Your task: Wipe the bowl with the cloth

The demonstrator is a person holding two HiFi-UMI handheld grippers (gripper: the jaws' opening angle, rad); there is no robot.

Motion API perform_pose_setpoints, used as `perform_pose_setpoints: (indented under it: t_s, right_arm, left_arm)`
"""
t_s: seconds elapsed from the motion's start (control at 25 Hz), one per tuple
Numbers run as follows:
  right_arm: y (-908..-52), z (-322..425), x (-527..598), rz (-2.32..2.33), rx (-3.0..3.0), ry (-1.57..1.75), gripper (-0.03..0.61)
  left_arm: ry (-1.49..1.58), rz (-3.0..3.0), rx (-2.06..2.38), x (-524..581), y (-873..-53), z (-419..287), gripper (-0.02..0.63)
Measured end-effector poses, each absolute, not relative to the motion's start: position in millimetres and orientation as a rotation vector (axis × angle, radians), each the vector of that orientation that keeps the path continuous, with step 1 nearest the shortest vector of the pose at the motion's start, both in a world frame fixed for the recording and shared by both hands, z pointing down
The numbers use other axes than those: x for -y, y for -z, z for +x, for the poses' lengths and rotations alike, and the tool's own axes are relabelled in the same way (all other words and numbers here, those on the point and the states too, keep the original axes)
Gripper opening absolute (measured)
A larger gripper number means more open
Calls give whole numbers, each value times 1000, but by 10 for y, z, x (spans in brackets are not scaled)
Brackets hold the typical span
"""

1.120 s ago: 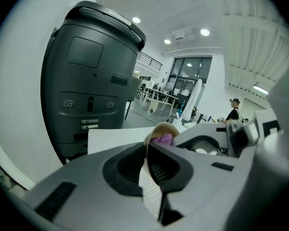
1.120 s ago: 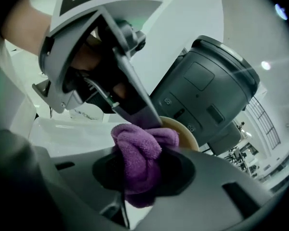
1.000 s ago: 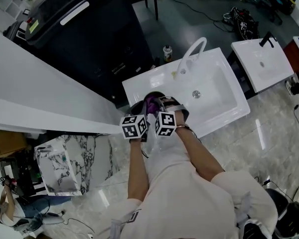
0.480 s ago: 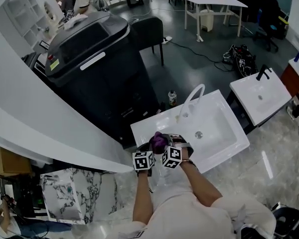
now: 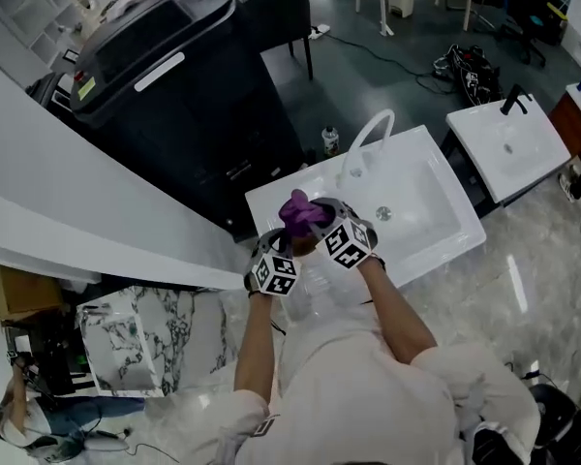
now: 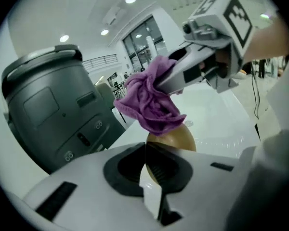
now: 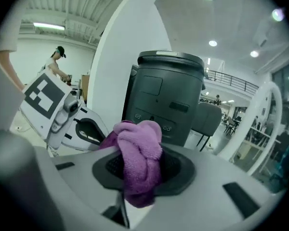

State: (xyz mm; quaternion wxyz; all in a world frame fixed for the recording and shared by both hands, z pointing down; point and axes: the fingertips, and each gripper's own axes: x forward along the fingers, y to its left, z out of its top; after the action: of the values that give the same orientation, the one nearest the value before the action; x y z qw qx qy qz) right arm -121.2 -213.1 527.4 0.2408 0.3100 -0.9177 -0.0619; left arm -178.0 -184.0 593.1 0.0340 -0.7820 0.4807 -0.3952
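My left gripper [image 6: 145,150] is shut on the thin rim of a brown bowl [image 6: 176,137] and holds it up over the white sink [image 5: 416,211]. A crumpled purple cloth [image 6: 151,102] rests on top of the bowl, clamped in the shut right gripper [image 6: 161,81], which reaches in from the upper right. In the right gripper view the cloth [image 7: 139,158] bulges between that gripper's jaws [image 7: 137,172], with the left gripper [image 7: 94,134] just behind it to the left. From the head view the cloth [image 5: 298,209] shows above both marker cubes; the bowl is mostly hidden there.
A curved white faucet [image 5: 368,134] rises at the sink's back edge, with a small bottle [image 5: 329,140] on the floor behind it. A large black machine [image 5: 174,76] stands beyond. A second white basin [image 5: 508,134] is at the right, a marbled box [image 5: 126,342] at the lower left.
The two grippers have tilted and spread: the left cube has dropped to the lower left. The cloth now sits higher, above the bowl. The head camera has also shifted.
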Motion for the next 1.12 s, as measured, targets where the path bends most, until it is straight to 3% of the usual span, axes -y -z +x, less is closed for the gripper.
perform_pose_setpoints:
  t_s: [0.44,0.64,1.12]
  right_arm:
    - [-5258,-1009,2079,904,2551,129,107]
    - [-5462,-1026,1957,692,2448,218,107]
    - [-5566,-1055,1852,566,2319,399,104]
  left_arm:
    - [1218,-2131,-1014,1643,-5752,-1358,17]
    - [1158,-2016,-867,1545,-5629,-1169,17]
    - [1074,-1978,-933,1433,-5432,-1312,17]
